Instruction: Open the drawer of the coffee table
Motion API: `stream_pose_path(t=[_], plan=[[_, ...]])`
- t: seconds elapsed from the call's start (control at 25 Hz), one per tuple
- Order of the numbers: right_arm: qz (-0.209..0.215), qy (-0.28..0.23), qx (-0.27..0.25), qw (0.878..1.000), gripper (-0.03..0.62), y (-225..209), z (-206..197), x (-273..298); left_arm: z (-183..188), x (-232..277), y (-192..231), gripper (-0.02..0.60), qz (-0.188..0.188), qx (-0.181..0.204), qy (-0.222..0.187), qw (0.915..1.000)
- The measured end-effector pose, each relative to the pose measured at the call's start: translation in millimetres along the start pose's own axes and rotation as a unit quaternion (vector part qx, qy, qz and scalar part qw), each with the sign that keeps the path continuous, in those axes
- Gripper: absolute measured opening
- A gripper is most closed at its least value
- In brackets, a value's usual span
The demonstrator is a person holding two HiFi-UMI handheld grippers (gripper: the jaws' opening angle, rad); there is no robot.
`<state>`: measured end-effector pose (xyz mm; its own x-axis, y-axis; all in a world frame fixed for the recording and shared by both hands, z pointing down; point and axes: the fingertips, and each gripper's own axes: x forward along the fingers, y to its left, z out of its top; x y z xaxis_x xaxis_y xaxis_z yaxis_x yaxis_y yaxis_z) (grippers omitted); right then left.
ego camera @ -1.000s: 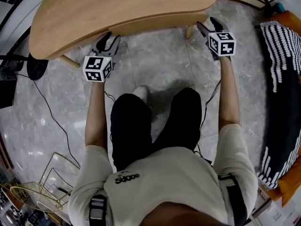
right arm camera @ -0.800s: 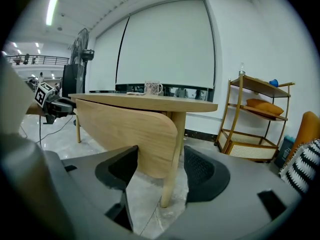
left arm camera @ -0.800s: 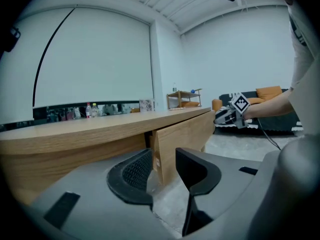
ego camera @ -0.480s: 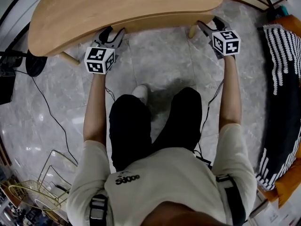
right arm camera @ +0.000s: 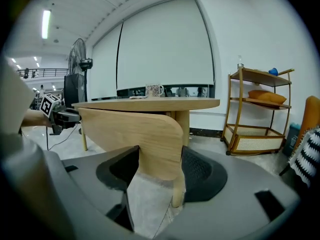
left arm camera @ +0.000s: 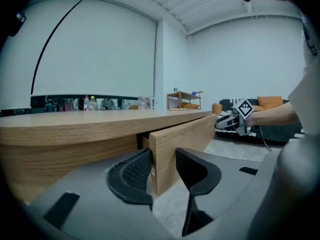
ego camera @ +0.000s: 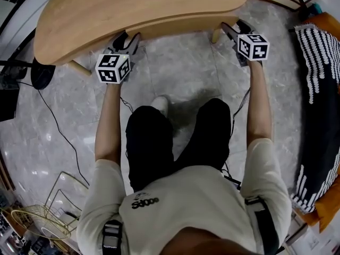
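A light wooden coffee table fills the top of the head view. Its drawer front runs under the near edge and stands a little way out from the apron. My left gripper is at the drawer front's left end. Its jaws are closing on the panel, with the ribbed pad against the back. My right gripper holds the rounded right end, which sits between both jaws.
A table leg stands beside the right gripper. A black-and-white striped cushion lies at the right. A wire basket, a cable and a fan base are at the left. A wooden shelf rack stands beyond. My legs are below.
Both grippers have kept their places at the two ends of the drawer front. Only the head view has shifted a little.
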<state>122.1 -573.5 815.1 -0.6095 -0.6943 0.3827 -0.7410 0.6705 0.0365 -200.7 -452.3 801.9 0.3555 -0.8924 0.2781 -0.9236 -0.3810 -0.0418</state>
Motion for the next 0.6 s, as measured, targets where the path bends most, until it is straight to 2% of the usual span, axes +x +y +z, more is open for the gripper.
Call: stream_pose_path(t=[0.32, 0.6], plan=[[-0.003, 0.001, 0.004, 1.000, 0.255, 10, -11, -25, -5, -20, -19, 0.156, -0.021, -0.003, 0.003, 0.9998], [-0.002, 0.011, 0.010, 1.000, 0.255, 21, -22, -52, -13, -46, -44, 0.150, -0.035, -0.005, 0.034, 0.9988]])
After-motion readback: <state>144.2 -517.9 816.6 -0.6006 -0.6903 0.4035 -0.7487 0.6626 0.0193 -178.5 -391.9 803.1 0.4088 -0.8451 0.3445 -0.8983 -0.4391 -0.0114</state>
